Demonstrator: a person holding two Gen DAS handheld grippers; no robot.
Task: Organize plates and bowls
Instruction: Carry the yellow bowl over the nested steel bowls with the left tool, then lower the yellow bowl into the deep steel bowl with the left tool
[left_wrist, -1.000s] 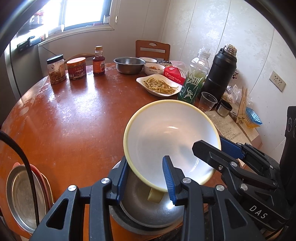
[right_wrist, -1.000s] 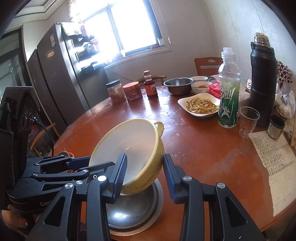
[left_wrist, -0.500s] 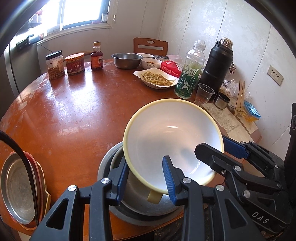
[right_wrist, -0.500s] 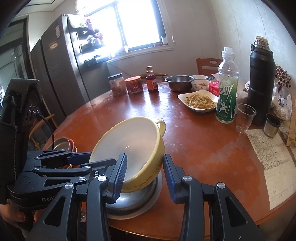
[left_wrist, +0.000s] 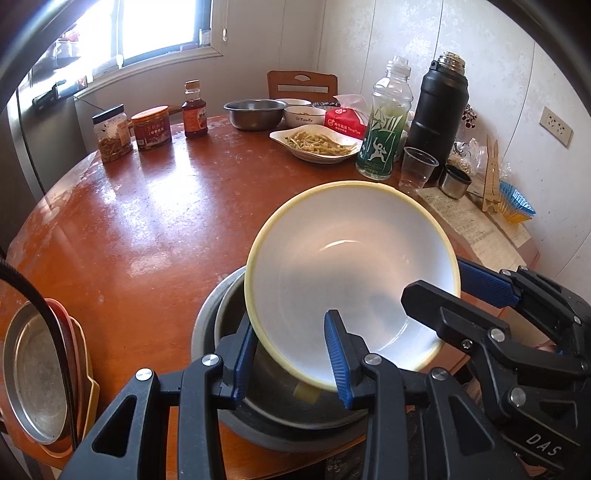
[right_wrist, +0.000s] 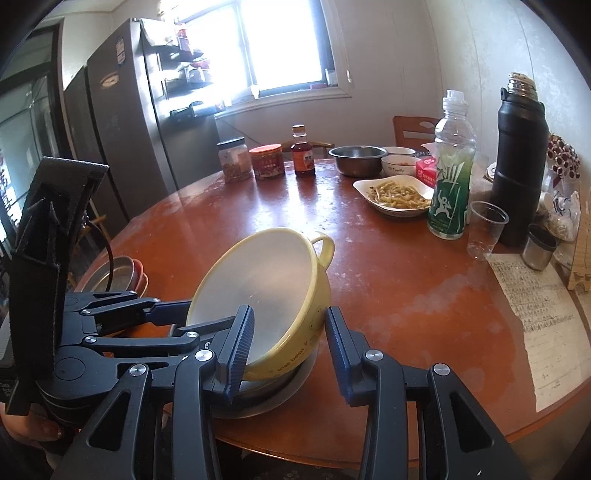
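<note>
A yellow bowl with a white inside (left_wrist: 351, 280) sits tilted in a steel bowl (left_wrist: 221, 314) at the table's near edge; it also shows in the right wrist view (right_wrist: 280, 302), over the steel bowl (right_wrist: 295, 380). My left gripper (left_wrist: 290, 354) straddles the yellow bowl's near rim, jaws apart, one finger inside and one outside. My right gripper (right_wrist: 290, 347) straddles the opposite rim the same way, jaws apart. A stack of plates with a steel one on top (left_wrist: 33, 373) lies at the left edge.
At the far side stand jars (left_wrist: 151, 127), a sauce bottle (left_wrist: 194, 110), a steel bowl (left_wrist: 255, 113), a dish of food (left_wrist: 317, 142), a green bottle (left_wrist: 384, 122), a black flask (left_wrist: 439, 110), a plastic cup (left_wrist: 417, 166). Paper (right_wrist: 535, 314) lies at the right edge.
Both grippers and the yellow bowl have drawn back toward the table's near edge. The yellow bowl has settled lower into the steel bowl. The jaws stay the same width.
</note>
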